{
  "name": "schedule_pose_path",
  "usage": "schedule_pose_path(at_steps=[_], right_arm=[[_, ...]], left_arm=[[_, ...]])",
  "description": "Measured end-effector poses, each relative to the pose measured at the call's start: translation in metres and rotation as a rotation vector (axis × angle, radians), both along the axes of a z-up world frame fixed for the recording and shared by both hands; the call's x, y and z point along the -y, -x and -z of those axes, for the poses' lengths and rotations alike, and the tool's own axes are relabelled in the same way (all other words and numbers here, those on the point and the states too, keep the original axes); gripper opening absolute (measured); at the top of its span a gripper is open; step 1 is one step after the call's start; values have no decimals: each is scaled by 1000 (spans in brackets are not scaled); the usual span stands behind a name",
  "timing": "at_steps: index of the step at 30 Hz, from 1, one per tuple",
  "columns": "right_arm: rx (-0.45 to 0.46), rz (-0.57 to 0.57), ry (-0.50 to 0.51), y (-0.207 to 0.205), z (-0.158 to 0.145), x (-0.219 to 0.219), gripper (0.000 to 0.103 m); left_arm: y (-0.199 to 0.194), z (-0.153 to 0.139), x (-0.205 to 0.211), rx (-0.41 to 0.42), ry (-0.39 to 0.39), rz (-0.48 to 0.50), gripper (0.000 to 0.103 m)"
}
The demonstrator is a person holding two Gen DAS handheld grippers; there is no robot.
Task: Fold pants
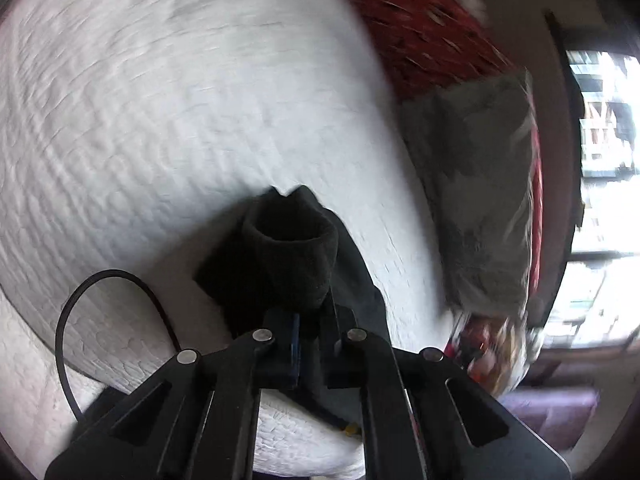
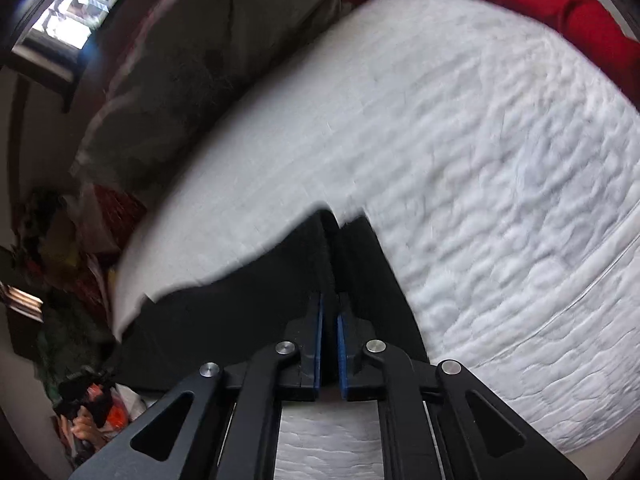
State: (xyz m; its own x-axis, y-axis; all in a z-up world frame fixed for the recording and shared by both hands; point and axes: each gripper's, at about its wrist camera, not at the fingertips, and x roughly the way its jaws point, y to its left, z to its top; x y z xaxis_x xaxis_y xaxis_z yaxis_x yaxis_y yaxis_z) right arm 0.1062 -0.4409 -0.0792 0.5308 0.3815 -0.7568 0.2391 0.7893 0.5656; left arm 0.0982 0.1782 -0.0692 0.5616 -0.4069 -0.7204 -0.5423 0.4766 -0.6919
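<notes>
We have both hand-held grippers clenched on the black pants (image 1: 288,256): the left hand-held gripper (image 1: 310,340) pinches a ribbed cuff, the right hand-held gripper (image 2: 330,320) a flat edge, both lifted over the white mattress (image 1: 160,120). Cloth looks soft, light and limp, so we judge cuffs and hems the best holds. Open quilted room lies ahead; the grey pillow (image 1: 476,200) crowds one mattress edge.

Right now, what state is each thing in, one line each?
Left gripper: shut on the pants.
Right gripper: shut on the pants.
Pants: black, pinched by both grippers and lifted, the cuff hanging open.
Mattress: white, quilted, mostly bare.
Grey pillow: lying at the mattress edge.
</notes>
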Motion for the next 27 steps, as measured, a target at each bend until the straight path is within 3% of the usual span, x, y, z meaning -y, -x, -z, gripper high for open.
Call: schedule_pose_path(at_steps=[4,6,9,12,15,18,23,25,27], right_arm=[[41,25,2,15,-19,20,5],[3,27,5,21,-7,23,6],[-59,26,1,26,22,21,6],[-47,36,-17,31,30,20,9],[-49,37,-68,33,22,28,25],[16,89,-92,33,7,47,44],[-1,82,-72,12,13,44,45],[-10,75,-56,5,18,40,45],[-8,75,-53,-3,20,35,45]], left_arm=[[-4,29,5,-92,-42,18,5],[0,50,1,-142,-20,-1,5],[8,61,-7,-129,55,-28,5],[10,53,-10,-119,41,15,5],[16,37,-5,-90,-17,75,6],[26,26,-6,-65,-66,91,10],[51,1,-26,8,-92,-3,11],[46,-13,-33,20,-144,-2,21],[25,-23,-37,9,-194,25,44]])
